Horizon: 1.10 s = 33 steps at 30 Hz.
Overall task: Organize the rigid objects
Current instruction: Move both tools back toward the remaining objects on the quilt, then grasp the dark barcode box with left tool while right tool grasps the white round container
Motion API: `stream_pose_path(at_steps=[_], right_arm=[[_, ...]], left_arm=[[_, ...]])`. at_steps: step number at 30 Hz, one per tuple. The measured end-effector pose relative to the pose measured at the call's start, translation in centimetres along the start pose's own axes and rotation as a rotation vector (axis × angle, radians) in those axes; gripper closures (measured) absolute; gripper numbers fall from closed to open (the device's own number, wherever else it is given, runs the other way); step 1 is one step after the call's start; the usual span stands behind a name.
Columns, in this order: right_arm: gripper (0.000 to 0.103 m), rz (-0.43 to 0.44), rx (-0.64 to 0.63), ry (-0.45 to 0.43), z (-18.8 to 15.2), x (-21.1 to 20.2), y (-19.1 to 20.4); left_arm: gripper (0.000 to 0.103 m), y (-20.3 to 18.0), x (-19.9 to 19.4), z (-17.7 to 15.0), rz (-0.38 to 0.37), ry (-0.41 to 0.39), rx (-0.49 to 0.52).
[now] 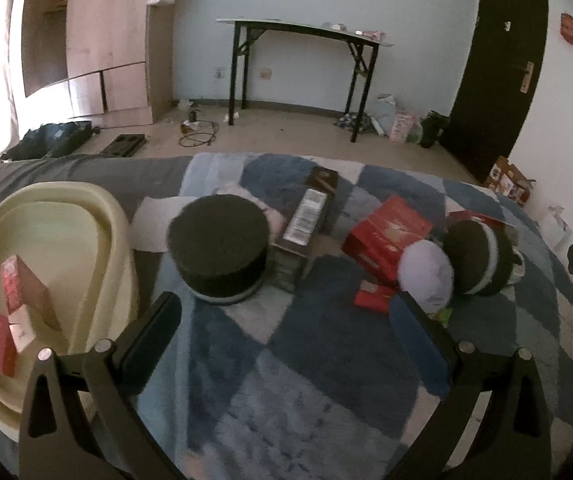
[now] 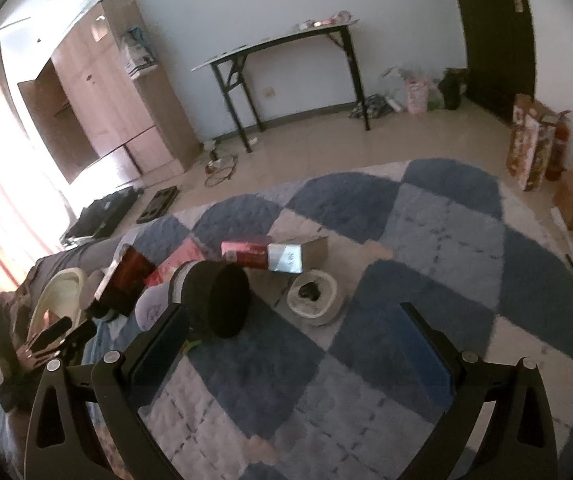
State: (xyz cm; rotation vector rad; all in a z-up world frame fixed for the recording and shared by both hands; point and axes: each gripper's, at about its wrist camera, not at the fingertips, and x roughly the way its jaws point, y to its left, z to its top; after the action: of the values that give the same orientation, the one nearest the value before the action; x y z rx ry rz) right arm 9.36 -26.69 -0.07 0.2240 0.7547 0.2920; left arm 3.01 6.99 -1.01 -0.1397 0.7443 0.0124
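Observation:
My left gripper [image 1: 286, 312] is open and empty above the blue checked rug [image 1: 306, 380]. Just beyond its left finger stands a black round pad [image 1: 218, 246]. Behind that lies a long dark box [image 1: 306, 216], with a red box [image 1: 386, 236], a small red packet [image 1: 372, 298], a white ball [image 1: 426, 276] and a second black pad [image 1: 476, 256] to the right. A cream basin [image 1: 54, 240] at left holds red and white boxes [image 1: 2, 320]. My right gripper [image 2: 294, 320] is open and empty, with a black pad [image 2: 216, 298] by its left finger.
In the right wrist view a white round dish [image 2: 314, 294] with something dark in it, a red box [image 2: 244, 254] and a white-faced box [image 2: 296, 256] lie on the rug. A black folding table [image 1: 302, 60] stands by the far wall, a wardrobe [image 1: 86, 40] at left.

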Motion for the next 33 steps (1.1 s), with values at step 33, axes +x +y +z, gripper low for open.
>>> stream_pose_path(at_steps=[33], right_arm=[[0.004, -0.114, -0.102, -0.008, -1.4, 10.9, -1.1]], left_arm=[[0.001, -1.4, 2.4, 7.0, -0.072, -0.001, 0.098]])
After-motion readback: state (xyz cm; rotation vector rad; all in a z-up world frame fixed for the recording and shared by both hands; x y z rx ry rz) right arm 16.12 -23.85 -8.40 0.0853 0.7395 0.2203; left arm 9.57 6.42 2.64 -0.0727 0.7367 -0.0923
